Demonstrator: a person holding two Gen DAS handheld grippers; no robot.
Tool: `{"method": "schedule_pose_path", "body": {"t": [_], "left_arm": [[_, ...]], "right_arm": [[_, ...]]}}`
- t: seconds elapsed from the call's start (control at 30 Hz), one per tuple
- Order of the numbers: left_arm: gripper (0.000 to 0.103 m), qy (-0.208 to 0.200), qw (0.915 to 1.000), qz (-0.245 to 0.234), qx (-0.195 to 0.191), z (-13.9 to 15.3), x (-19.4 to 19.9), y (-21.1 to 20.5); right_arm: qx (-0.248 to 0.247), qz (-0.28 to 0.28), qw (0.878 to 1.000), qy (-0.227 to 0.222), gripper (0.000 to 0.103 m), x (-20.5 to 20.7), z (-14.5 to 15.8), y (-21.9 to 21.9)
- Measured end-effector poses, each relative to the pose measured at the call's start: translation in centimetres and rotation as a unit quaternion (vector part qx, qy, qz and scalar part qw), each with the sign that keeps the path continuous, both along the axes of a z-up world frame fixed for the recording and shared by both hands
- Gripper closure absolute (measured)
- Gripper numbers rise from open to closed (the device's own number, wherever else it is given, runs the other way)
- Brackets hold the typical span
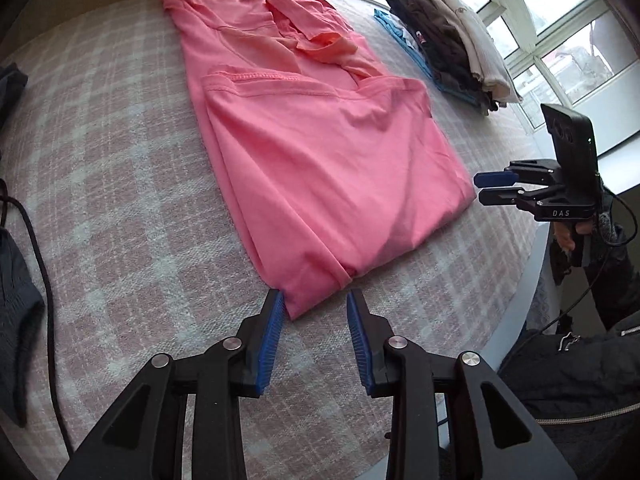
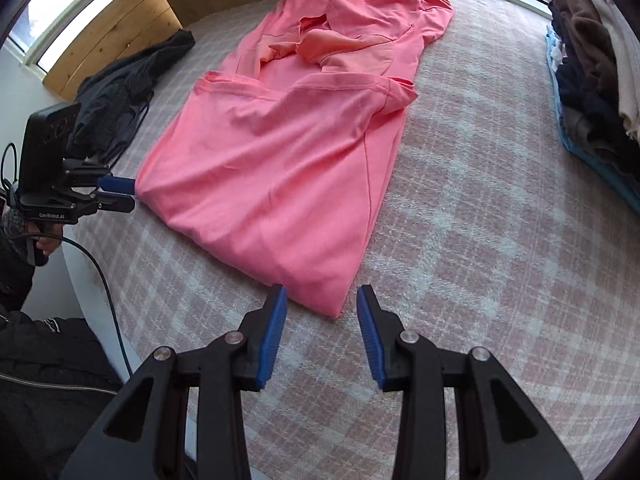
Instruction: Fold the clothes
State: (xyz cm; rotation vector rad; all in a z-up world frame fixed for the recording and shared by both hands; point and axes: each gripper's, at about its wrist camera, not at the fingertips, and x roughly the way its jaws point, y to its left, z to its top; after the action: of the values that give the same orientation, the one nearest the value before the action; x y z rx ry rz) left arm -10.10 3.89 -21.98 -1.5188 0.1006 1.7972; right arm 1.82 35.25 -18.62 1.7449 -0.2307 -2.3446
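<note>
A pink shirt [image 1: 312, 140] lies on the plaid bed cover [image 1: 120, 200], folded lengthwise, with its bottom hem doubled up towards the collar. My left gripper [image 1: 315, 300] is open, and one near corner of the shirt lies between its blue pads [image 1: 272, 332] without being pinched. In the right wrist view the other near corner of the shirt [image 2: 280, 180] lies between the tips of my open right gripper [image 2: 322, 296]. Each gripper also shows in the other's view: the right gripper [image 1: 496, 188] beside the shirt's right edge, the left gripper [image 2: 116, 194] at its left edge.
A stack of folded clothes [image 1: 452, 40] sits by the window, far right on the bed [image 2: 592, 80]. A dark garment [image 2: 128, 80] lies at the left, with a black cable [image 1: 44, 260] near it. A wooden headboard [image 2: 120, 20] stands behind. The bed's edge and a person's dark sleeve [image 1: 580, 360] are close by.
</note>
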Motion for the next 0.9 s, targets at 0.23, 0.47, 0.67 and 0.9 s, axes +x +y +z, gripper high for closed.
{"method": "schedule_pose_path", "body": {"t": [0.23, 0.47, 0.67, 0.9], "left_arm": [[0.1, 0.043, 0.9975, -0.047, -0.031, 0.1, 0.6, 1.6], [0.1, 0.072, 0.9936, -0.069, -0.054, 2.1, 0.3, 0.9], [0.1, 0.094, 0.9884, -0.094, -0.075, 3.9, 0.2, 0.6], [0.1, 0.069, 0.9881, -0.104, -0.089, 1.7, 0.6, 0.6]], "right_arm": [[0.035, 0.033, 0.999, 0.012, 0.068, -0.7, -0.9, -2.1], [0.031, 0.022, 0.999, 0.001, 0.099, -1.2, -0.2, -1.4], [0.041, 0.006, 0.999, 0.01, 0.1, -1.4, 1.2, -0.7], [0.01, -0.027, 0.999, 0.013, 0.079, -0.7, 0.3, 0.6]]}}
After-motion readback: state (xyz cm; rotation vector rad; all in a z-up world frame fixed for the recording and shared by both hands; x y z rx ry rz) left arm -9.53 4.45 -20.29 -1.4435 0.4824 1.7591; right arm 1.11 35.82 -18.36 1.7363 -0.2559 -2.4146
